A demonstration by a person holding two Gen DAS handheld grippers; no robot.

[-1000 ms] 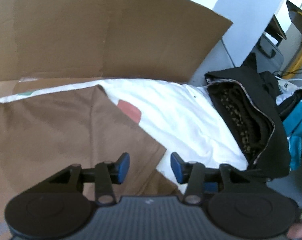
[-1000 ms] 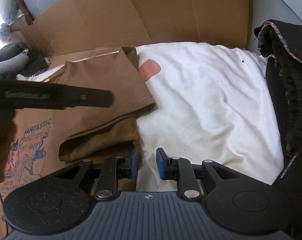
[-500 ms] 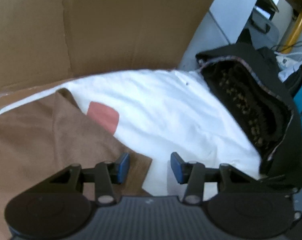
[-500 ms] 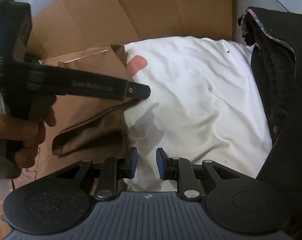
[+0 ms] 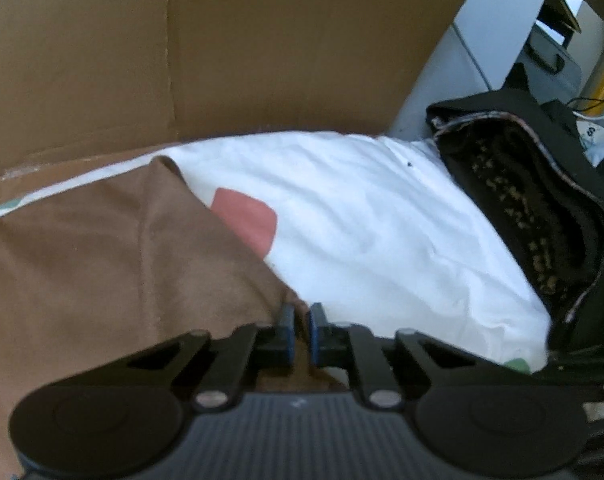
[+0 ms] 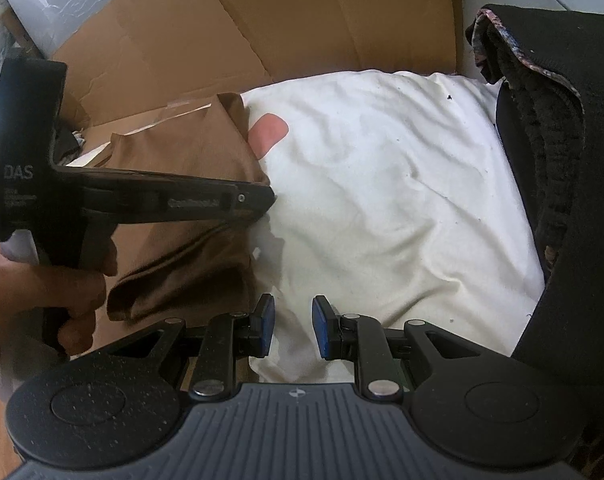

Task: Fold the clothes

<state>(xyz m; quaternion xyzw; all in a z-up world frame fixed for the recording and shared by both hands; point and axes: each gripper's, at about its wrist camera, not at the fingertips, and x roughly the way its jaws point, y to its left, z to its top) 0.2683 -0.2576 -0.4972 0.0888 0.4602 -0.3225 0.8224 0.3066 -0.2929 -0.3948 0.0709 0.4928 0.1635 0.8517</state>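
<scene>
Cloth fills the near view. The left hand-held gripper [image 5: 298, 334] has its jaws pinched together on the edge of the brown shirt [image 5: 101, 272], right at the side that meets the white cloth [image 5: 382, 232]. The right hand-held gripper [image 6: 293, 330] waits close by with its jaws a little apart and nothing between them. The shirt's folded sleeve [image 6: 181, 280] lies just to its left. The shirt runs long, away from the grippers toward the cardboard [image 5: 221, 48]. The left one is nearer, so I think it leads the fold. A dark pile [image 5: 542, 220] sits far right.
</scene>
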